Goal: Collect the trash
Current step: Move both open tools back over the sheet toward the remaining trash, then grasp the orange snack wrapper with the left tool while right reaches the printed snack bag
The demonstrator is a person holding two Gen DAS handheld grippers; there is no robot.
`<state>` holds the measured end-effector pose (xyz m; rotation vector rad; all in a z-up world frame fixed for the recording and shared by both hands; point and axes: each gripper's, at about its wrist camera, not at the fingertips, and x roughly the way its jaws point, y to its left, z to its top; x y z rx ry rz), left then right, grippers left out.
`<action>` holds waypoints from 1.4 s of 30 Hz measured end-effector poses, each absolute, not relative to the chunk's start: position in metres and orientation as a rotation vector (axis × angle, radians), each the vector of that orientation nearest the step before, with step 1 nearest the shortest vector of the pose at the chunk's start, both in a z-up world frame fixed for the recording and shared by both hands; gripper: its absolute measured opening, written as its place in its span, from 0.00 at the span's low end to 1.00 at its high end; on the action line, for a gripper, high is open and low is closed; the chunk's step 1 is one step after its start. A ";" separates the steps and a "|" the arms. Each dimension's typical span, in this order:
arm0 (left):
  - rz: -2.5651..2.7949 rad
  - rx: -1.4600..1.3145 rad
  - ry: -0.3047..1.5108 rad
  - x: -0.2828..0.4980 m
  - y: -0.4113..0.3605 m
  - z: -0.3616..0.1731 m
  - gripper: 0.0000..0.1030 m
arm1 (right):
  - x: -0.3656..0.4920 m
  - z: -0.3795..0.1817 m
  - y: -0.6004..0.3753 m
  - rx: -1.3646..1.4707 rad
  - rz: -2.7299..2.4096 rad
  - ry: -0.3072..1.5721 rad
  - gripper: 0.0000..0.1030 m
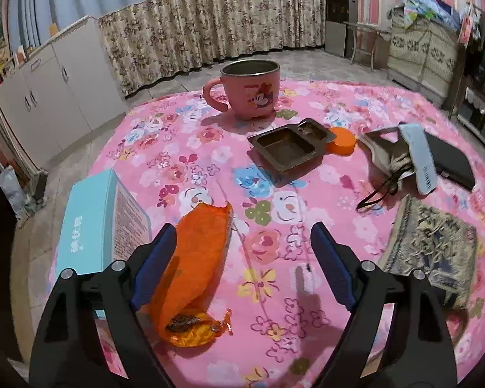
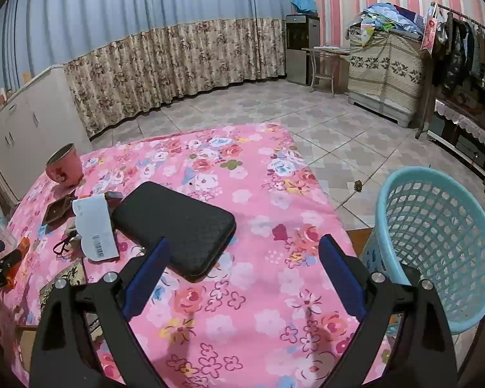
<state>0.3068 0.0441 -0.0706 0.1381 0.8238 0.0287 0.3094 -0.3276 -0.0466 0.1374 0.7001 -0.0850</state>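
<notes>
Bare pink tablecloth (image 1: 274,194) lies between the orange wrapper (image 1: 194,258) lower left and patterned pouch (image 1: 433,245) lower right; brown tray (image 1: 287,148) and pink mug (image 1: 249,90) block upper centre.

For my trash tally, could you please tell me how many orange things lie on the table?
2: an orange wrapper beside the teal box, and an orange lid touching the brown tray. Others may be hidden.

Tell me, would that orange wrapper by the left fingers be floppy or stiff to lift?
Probably floppy: the orange wrapper looks like thin crinkled film, torn at the far end. It is likely light, so it may slide on the tablecloth when nudged. Crumbs at its open near end might spill if tipped.
</notes>
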 end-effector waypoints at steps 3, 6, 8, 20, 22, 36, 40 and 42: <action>0.038 0.166 0.821 0.307 0.042 -0.072 0.74 | 0.309 -0.045 -0.327 0.145 -0.080 0.696 0.89; -0.016 0.154 0.819 0.303 0.035 -0.068 0.67 | 0.309 -0.045 -0.325 0.146 -0.074 0.694 0.89; -0.051 0.158 0.849 0.305 0.029 -0.072 0.59 | 0.311 -0.046 -0.324 0.144 -0.070 0.701 0.89; 0.035 0.049 0.961 0.328 0.057 -0.094 0.47 | 0.316 -0.049 -0.319 0.148 -0.047 0.710 0.89; 0.028 0.029 0.973 0.331 0.059 -0.093 0.38 | 0.316 -0.048 -0.317 0.150 -0.043 0.706 0.89; -0.039 -0.050 0.946 0.334 0.055 -0.080 0.00 | 0.319 -0.053 -0.276 0.083 0.054 0.729 0.89; -0.070 -0.059 0.898 0.332 0.047 -0.064 0.00 | 0.317 -0.061 -0.247 0.033 0.126 0.762 0.89; -0.084 -0.067 0.884 0.332 0.044 -0.059 0.00 | 0.314 -0.067 -0.229 -0.006 0.165 0.778 0.89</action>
